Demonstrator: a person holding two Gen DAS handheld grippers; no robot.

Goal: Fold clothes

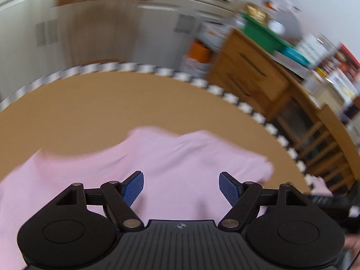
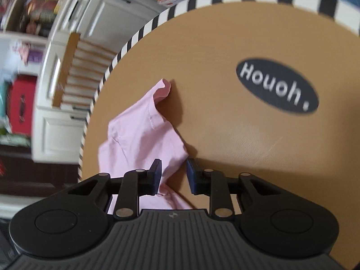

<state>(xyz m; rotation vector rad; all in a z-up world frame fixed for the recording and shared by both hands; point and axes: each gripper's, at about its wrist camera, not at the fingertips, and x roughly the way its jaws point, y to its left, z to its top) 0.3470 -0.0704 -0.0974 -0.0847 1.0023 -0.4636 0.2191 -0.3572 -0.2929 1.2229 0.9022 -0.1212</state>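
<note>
A pink garment (image 1: 168, 157) lies spread on the round tan table (image 1: 90, 103), blurred in the left wrist view. My left gripper (image 1: 181, 180) hovers over it, jaws wide open and nothing between the blue pads (image 1: 135, 186). In the right wrist view a bunched part of the pink garment (image 2: 139, 130), with a sleeve sticking up, sits near the table's (image 2: 225, 135) left edge. My right gripper (image 2: 173, 171) has its jaws narrowly apart around a fold of this cloth. The cloth lies against the left pad (image 2: 157, 171), and a strip of table shows before the right pad.
The table has a black-and-white striped rim (image 2: 139, 33) and a dark oval label (image 2: 276, 87). Beyond the rim stand a wooden dresser (image 1: 245, 74) with a green bin (image 1: 258, 31) and clutter on top, and white cabinets (image 1: 157, 22).
</note>
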